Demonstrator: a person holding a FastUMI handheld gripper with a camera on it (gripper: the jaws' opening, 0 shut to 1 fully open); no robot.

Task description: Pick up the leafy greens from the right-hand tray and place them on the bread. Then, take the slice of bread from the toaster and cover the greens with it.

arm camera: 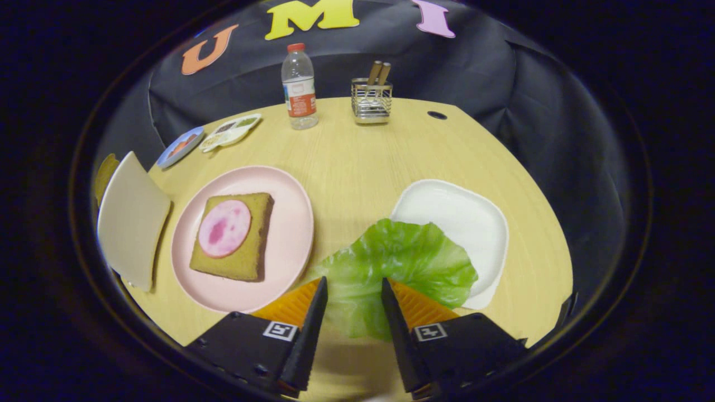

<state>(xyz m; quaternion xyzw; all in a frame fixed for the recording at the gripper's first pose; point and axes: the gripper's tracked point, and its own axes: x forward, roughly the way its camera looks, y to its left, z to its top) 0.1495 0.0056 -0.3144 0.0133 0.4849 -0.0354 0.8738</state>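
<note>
The tool (354,290) has its two fingers set apart with a clear gap, and the broad, crinkled green lettuce leaf (399,262) lies in that gap and spreads out ahead of them. Whether the fingers actually press on the leaf cannot be told here; they look open around it rather than clamped. The leaf overlaps the near edge of the white, rounded-square tray (463,218) on the right and hangs partly over the pale wooden surface (357,162). To the left sits the round pink plate (290,234) carrying a square slice of brown bread (254,245) topped with a round pink slice of ham (224,228). The step in hand appears to be the first one: getting the greens off the tray and across to the bread. The next move likely calls for a sure pinch on the leaf, then a leftward carry to centre it over the ham before release.
</note>
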